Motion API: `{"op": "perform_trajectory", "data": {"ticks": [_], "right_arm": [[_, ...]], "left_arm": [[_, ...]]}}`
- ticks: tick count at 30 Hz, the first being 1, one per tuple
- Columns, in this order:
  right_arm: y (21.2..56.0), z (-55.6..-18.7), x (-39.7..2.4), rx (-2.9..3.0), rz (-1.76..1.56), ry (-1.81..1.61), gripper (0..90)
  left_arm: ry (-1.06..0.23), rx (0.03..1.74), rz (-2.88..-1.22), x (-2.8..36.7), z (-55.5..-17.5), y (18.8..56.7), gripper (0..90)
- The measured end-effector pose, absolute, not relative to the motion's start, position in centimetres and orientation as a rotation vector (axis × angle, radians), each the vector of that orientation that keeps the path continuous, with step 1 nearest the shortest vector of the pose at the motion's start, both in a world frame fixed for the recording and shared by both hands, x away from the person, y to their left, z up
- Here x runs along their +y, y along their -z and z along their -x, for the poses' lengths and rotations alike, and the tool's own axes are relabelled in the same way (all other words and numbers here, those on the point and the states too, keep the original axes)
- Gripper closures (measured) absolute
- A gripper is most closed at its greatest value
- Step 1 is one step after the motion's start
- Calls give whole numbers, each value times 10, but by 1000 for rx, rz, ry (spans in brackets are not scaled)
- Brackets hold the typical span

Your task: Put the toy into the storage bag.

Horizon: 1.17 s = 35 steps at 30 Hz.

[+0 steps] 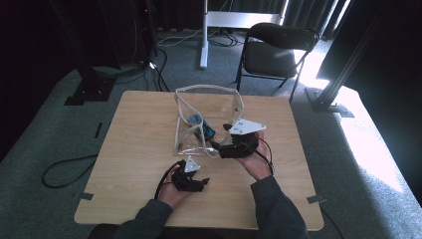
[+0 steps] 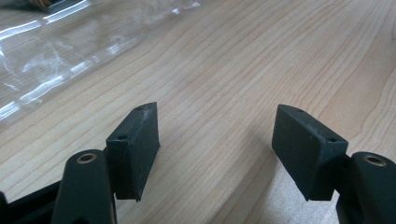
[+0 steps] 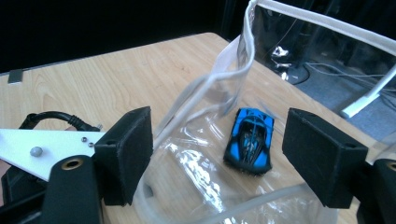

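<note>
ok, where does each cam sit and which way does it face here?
High view: above the person's side, facing forward and down at the table; forearms, left gripper, right gripper.
Left gripper view: rides that gripper, low over bare wood, open jaws.
Right gripper view: faces the clear pouch holding the blue toy car.
Shared: pouch and car, high and right views.

Dim room, window glare right, soft focus

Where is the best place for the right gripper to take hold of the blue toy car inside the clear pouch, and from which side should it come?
Probably across its two long flanks, mid-body. The blue toy car lies flat on its wheels inside the clear pouch, so the open right gripper should come through the pouch's open mouth from above, jaws straddling the car's narrow width.
</note>
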State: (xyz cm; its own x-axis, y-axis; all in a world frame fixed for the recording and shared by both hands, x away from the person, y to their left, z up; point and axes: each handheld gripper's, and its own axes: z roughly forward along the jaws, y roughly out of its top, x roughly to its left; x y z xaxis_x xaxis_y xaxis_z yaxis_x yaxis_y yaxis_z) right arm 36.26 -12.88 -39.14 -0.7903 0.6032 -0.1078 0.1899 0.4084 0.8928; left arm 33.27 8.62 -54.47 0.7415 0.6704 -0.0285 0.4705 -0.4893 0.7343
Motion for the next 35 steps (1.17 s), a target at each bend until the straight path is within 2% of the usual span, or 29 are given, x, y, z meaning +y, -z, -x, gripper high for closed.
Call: {"op": "perform_trajectory", "data": {"ticks": [7,14,35], "right_arm": [[393,-359,-135,2232,-687,-1352,242],[402,-348,-160,2169,-770,-1375,240],[475,-353,-229,2134,-1102,-1234,236]], "left_arm": [[-330,857,-2178,86,-333,545,324],[-333,855,-2181,87,-333,545,324],[-338,854,-2183,86,-333,545,324]]}}
